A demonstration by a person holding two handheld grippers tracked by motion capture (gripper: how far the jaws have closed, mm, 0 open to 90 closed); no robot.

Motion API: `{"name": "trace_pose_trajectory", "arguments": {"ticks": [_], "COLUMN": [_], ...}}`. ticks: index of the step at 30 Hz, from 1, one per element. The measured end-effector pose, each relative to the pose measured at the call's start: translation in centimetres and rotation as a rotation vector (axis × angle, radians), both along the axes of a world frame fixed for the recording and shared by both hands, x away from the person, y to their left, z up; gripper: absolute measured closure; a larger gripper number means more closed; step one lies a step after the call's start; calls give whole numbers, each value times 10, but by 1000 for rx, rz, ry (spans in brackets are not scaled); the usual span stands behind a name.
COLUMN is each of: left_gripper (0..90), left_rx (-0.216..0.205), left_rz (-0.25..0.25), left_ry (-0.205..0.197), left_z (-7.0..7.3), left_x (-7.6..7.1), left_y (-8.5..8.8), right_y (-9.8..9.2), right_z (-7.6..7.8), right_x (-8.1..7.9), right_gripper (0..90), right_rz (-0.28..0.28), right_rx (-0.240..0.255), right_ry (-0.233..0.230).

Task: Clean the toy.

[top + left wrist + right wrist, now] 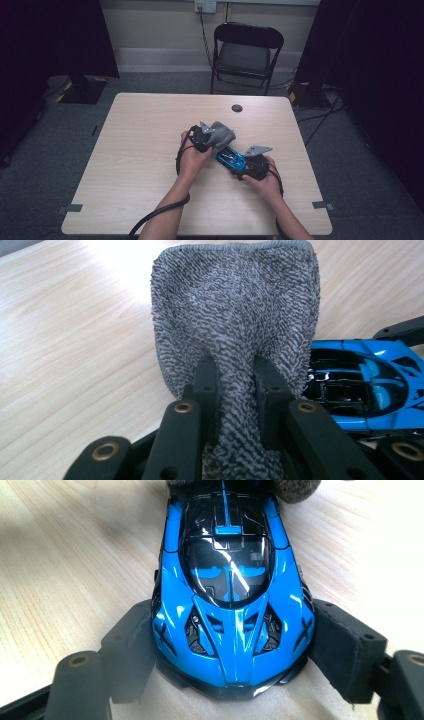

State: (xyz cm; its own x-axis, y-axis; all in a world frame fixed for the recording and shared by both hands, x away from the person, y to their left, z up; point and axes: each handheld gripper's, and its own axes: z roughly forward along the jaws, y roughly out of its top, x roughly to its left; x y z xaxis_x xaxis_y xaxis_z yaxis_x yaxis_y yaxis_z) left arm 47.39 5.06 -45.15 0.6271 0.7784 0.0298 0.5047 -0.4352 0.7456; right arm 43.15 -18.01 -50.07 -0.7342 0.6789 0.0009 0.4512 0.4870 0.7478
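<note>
From the high view I find both grippers at the centre of the frame, over the wooden table (140, 150). My left gripper (216, 134) has its jaws drawn nearly together on a grey cloth (235, 315); in the left gripper view the cloth is bunched between the pads and fans out above them, filling the upper middle of that frame. My right gripper (232, 645) stands wide, its pads pressing both flanks of a blue toy car (232, 595) near one end. The car sits on the table just lower right of the cloth, which touches the car's far end at the top of the right gripper view.
</note>
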Motion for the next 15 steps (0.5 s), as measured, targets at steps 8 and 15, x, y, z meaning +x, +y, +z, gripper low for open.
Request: {"name": "trace_pose_trajectory", "arguments": {"ticks": [8, 15], "left_gripper": [760, 761], "left_rx": [-15, -37], "left_rz": [17, 40], "left_ry": [7, 14], "left_z": [0, 0], "left_x": [2, 4], "left_y": [5, 14], "right_y": [0, 0], "right_z": [0, 0], "right_x": [0, 0], "right_gripper": [248, 247], "right_rz": [0, 0], "right_rx": [0, 0], "right_ry": [0, 0]}}
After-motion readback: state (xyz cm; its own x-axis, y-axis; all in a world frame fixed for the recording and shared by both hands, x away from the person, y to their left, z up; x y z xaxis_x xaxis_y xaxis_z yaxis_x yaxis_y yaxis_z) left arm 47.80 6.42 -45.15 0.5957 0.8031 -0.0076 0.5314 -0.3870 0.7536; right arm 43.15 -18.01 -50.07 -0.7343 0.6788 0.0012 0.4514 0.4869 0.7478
